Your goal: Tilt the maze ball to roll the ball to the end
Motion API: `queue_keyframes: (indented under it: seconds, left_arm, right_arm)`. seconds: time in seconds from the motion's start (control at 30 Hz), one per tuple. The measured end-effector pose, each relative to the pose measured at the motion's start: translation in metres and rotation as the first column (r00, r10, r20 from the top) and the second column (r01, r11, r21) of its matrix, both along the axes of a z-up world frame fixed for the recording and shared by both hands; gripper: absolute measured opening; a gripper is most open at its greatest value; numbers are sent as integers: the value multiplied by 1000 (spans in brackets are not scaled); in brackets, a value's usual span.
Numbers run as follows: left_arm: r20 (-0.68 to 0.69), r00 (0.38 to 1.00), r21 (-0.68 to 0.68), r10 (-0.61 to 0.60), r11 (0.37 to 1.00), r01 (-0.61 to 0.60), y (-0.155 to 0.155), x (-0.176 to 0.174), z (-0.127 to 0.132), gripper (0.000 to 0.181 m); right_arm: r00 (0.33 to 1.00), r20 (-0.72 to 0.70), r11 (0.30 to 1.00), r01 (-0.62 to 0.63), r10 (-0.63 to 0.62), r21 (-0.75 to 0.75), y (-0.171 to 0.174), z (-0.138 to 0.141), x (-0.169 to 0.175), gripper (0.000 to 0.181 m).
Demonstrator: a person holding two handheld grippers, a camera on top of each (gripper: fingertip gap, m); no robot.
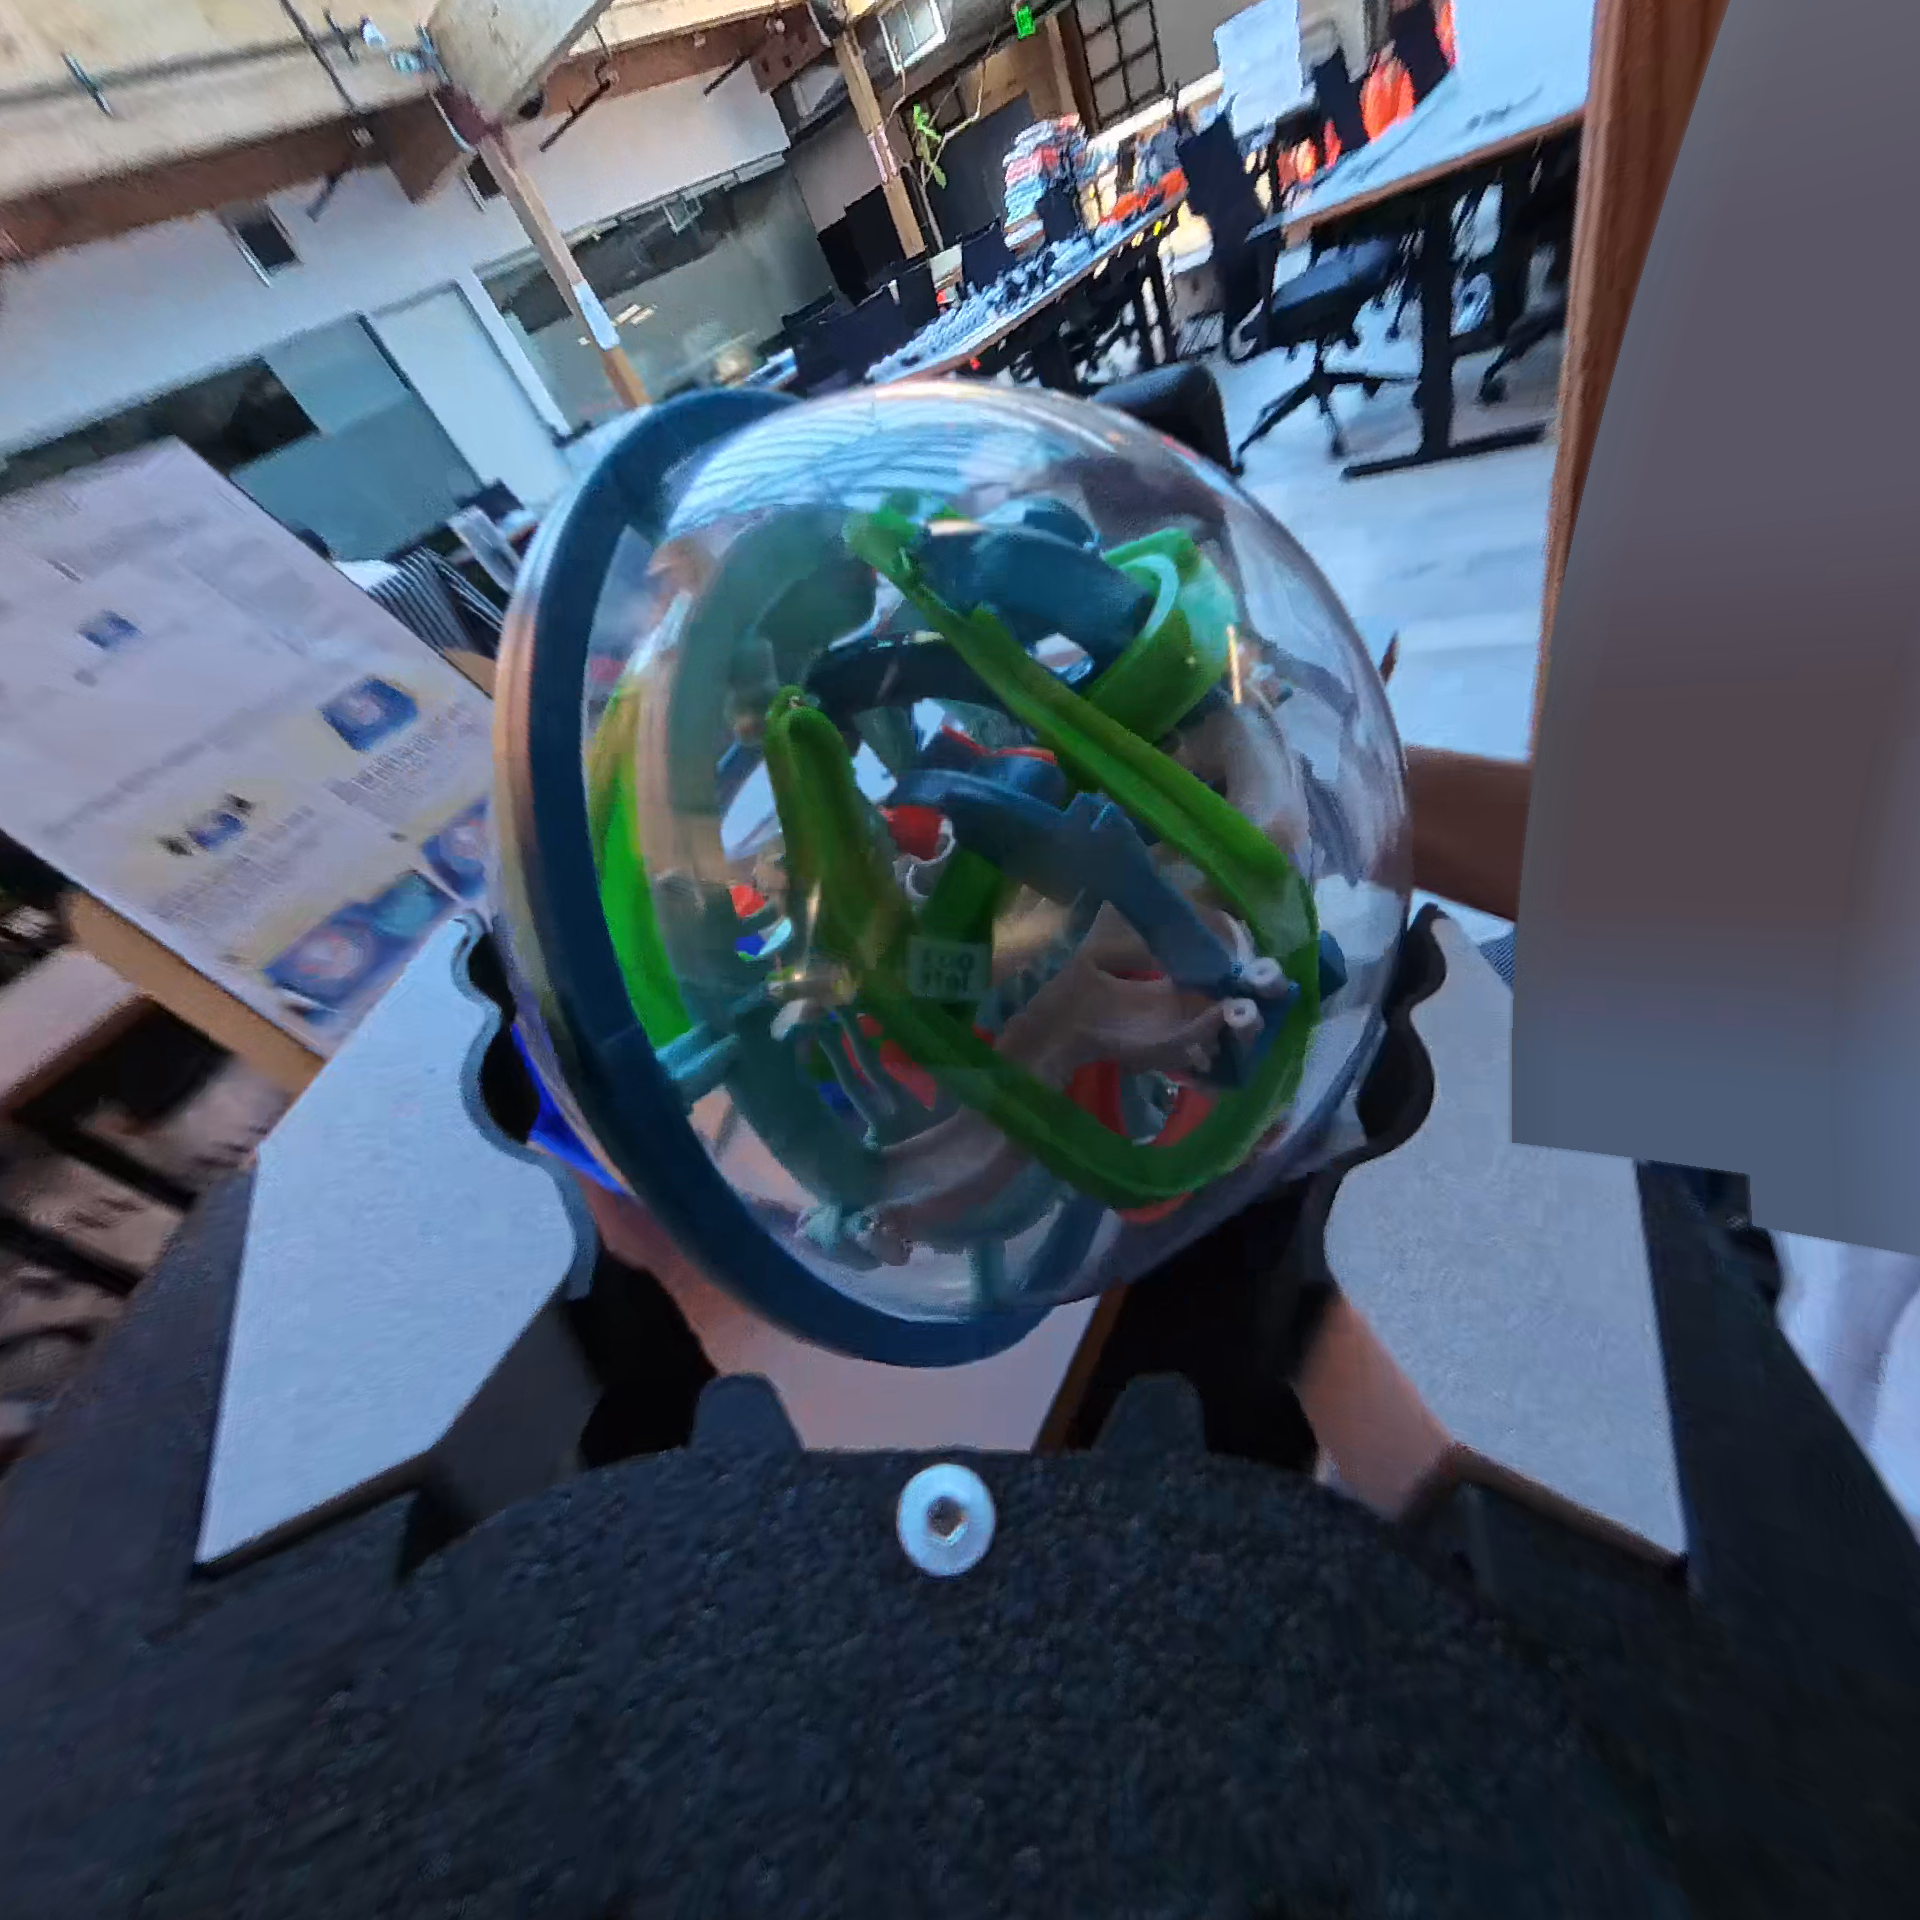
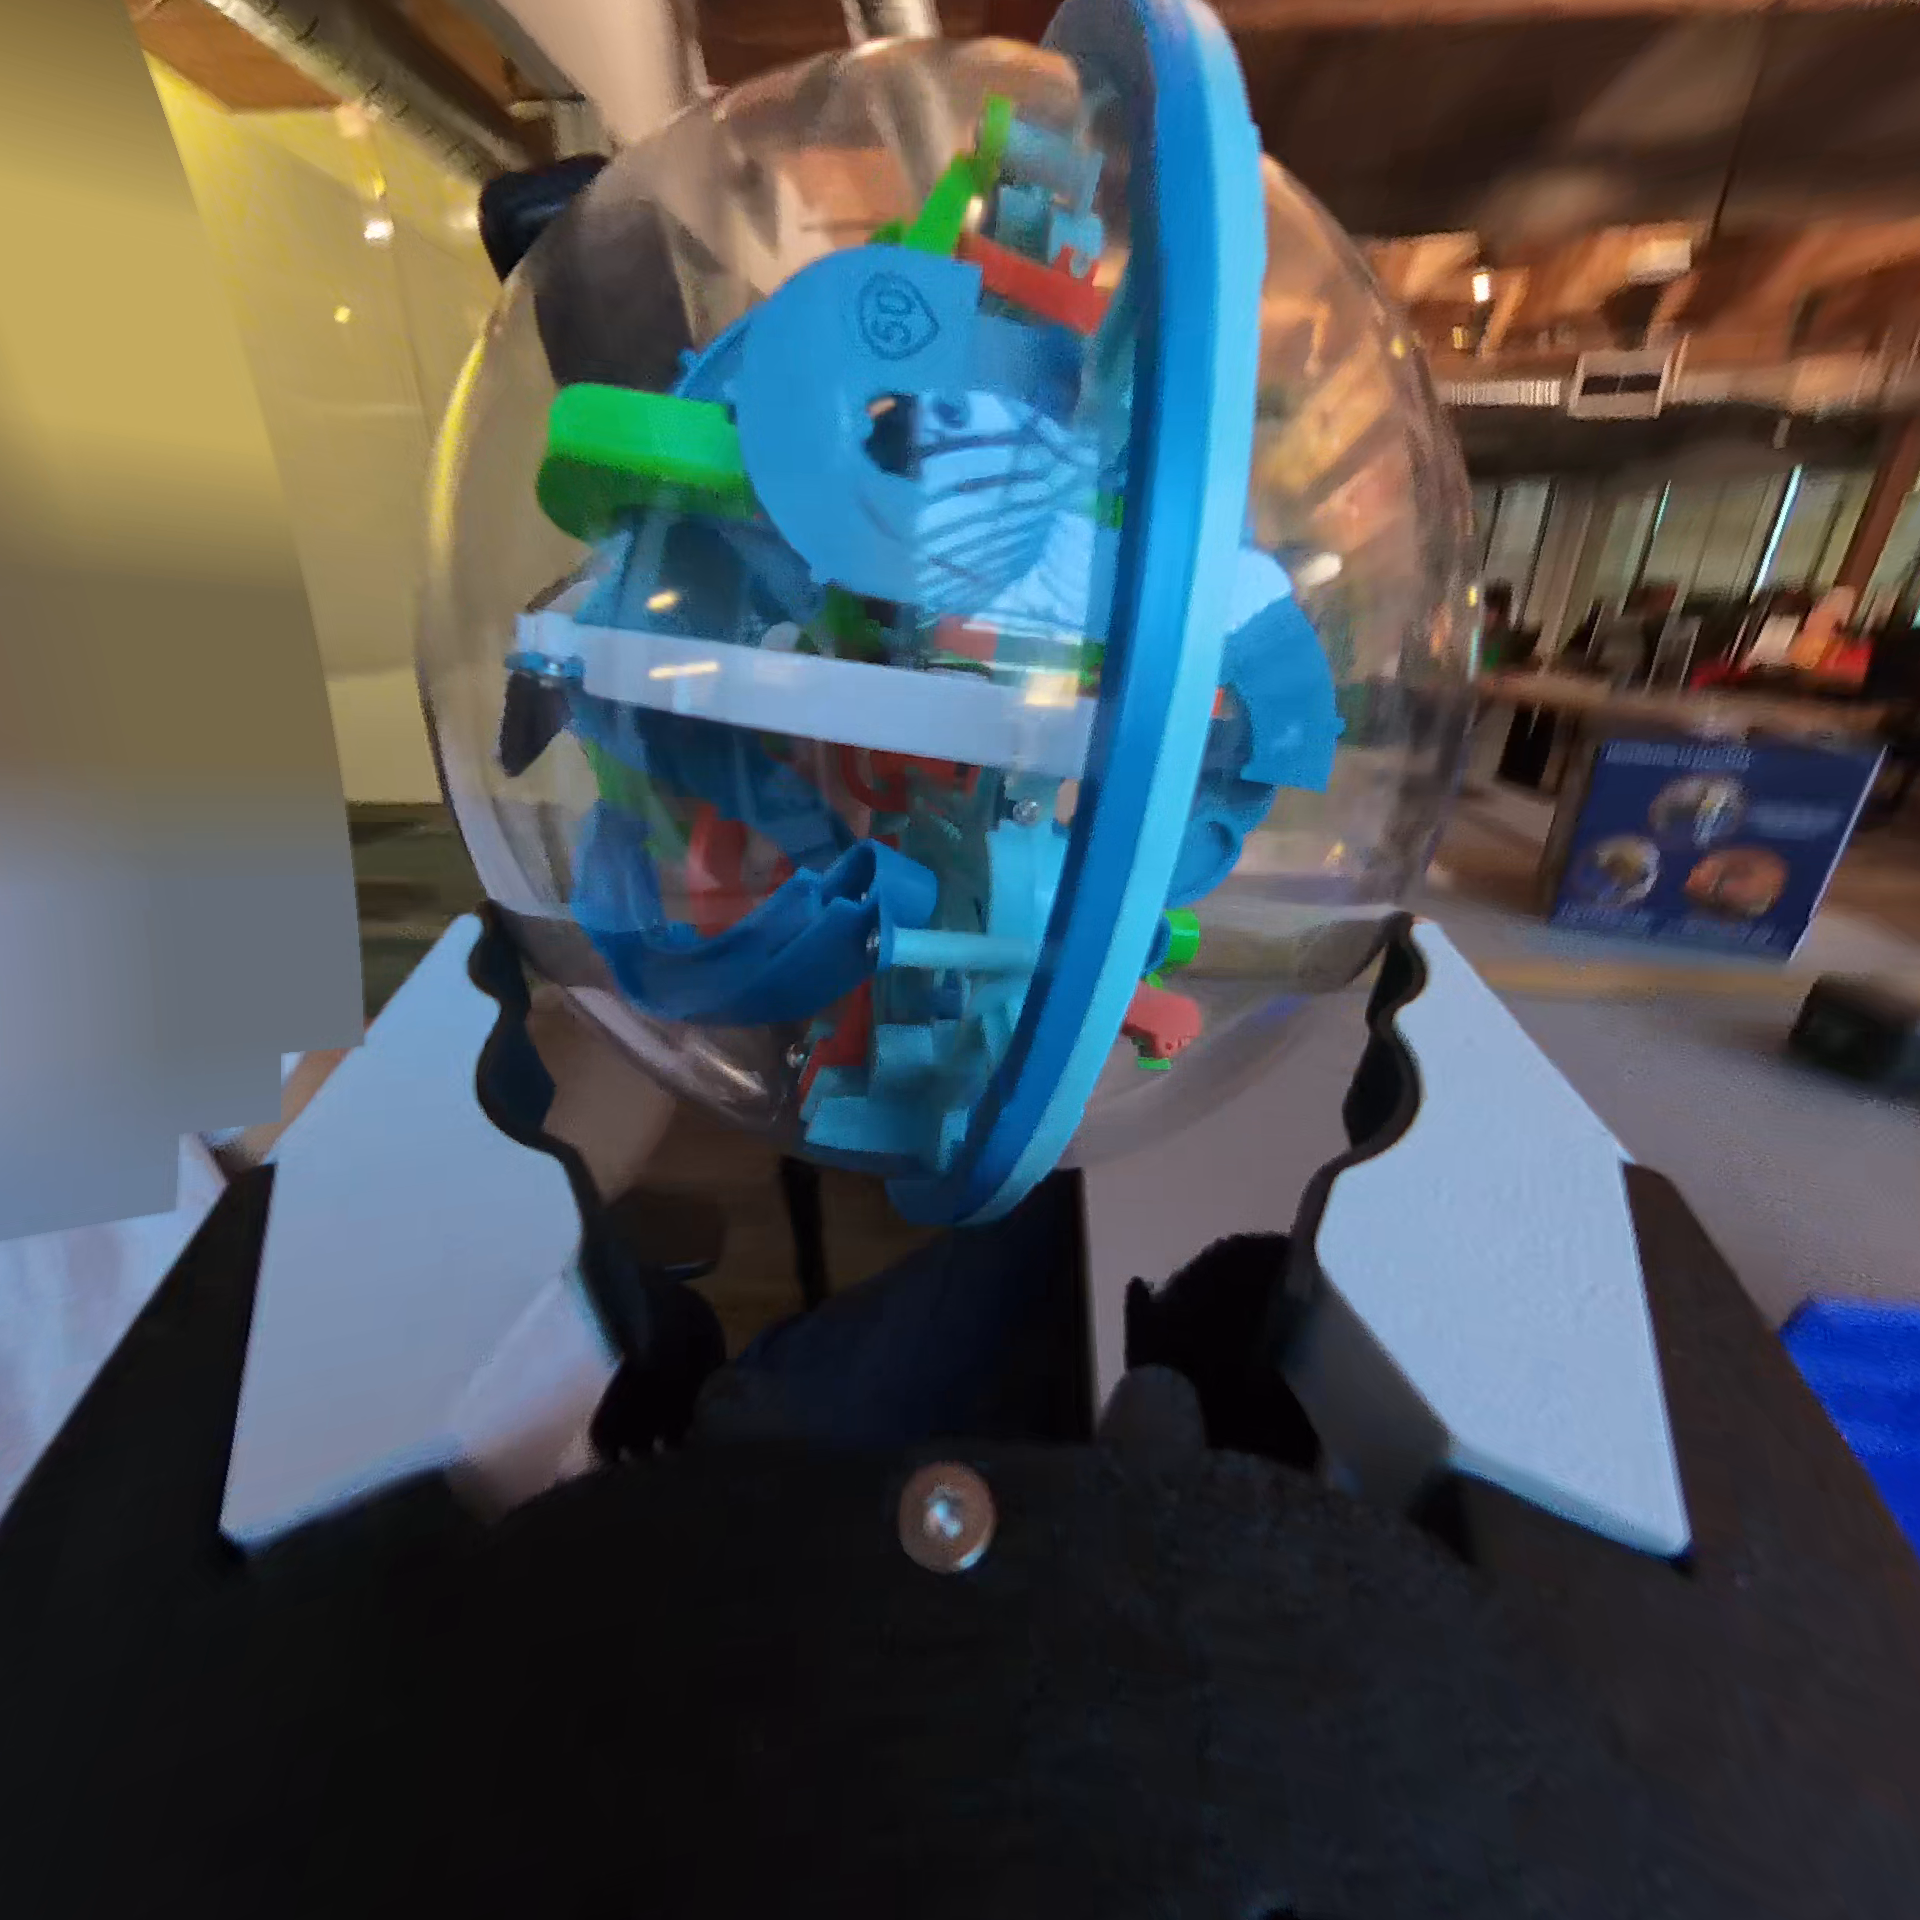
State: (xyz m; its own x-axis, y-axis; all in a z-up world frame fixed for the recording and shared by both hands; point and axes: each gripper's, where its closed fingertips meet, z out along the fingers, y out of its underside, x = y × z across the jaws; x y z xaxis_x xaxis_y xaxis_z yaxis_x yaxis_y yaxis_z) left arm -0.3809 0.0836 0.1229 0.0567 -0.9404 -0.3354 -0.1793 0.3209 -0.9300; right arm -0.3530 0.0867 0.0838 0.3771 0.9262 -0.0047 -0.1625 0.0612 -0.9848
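Note:
The maze ball [image 1: 951,862] is a clear sphere with a dark blue ring around it and green, blue and red tracks inside. It is held up in the air between both grippers. My left gripper [image 1: 951,1029] has its two fingers pressed against the lower sides of the sphere. In the right wrist view the maze ball [image 2: 935,644] fills the middle, and my right gripper [image 2: 945,997] clamps its lower sides the same way. A dark part [image 2: 530,208] of the other gripper shows behind the sphere. I cannot make out the small rolling ball inside.
A tilted printed board [image 1: 208,748] stands at the left. Long tables with office chairs [image 1: 1320,301] run across the back of the room. A wooden post [image 1: 1621,312] rises at the right. A blue box [image 2: 1704,842] stands on the table at the far right.

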Motion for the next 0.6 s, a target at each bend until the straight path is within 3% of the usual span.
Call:
queue_keyframes:
  seconds: [0.13, 0.3, 0.43, 0.6]
  left_arm:
    - [26, 999, -357, -39, 933, 46, 35, 20, -43, 158]
    - [16, 999, -736, -50, 676, 46, 75, 41, -127, 158]
    - [-6, 997, -841, -71, 540, 33, 89, 51, -170, 158]
    - [-71, 990, -881, -121, 472, -5, 88, 56, -200, 158]
  right_arm:
    - [996, -71, 935, 18, -47, -355, 20, -46, 17, 154]
    - [991, -67, 683, 31, -117, -729, 43, -118, 37, 154]
    - [995, -22, 533, 34, -98, -845, 52, -155, 47, 154]
    - [996, 38, 489, 71, -77, -869, 58, -174, 58, 154]
